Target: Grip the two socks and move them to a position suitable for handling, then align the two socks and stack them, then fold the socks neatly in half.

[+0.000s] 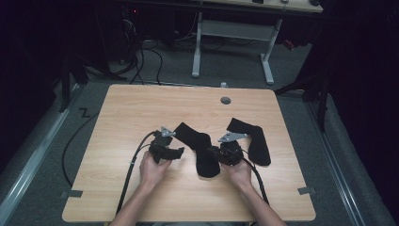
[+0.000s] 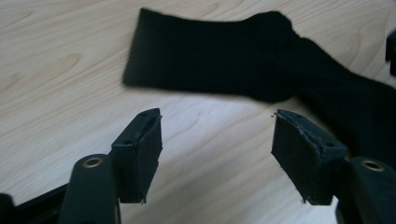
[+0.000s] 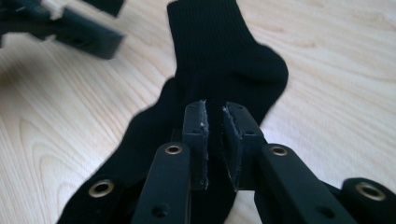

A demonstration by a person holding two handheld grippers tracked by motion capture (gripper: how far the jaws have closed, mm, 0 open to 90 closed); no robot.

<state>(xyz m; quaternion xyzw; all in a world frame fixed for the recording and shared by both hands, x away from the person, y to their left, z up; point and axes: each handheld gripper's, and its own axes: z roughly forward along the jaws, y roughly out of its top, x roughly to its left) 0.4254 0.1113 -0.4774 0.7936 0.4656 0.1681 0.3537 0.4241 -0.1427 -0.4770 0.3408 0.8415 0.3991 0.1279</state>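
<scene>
Left gripper (image 2: 217, 154) jaws wide apart; right gripper (image 3: 215, 140) nearly closed.

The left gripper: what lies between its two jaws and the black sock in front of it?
Bare wooden table. In the left gripper view, the left gripper stands open short of the sock, touching nothing.

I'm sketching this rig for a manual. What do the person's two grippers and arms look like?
Both the left gripper and the right gripper are black, each topped by a grey three-cornered plate and trailing a black cable. The jaws are black blocks with flat pads and brass-coloured rivets. The forearms are bare, no sleeves.
</scene>
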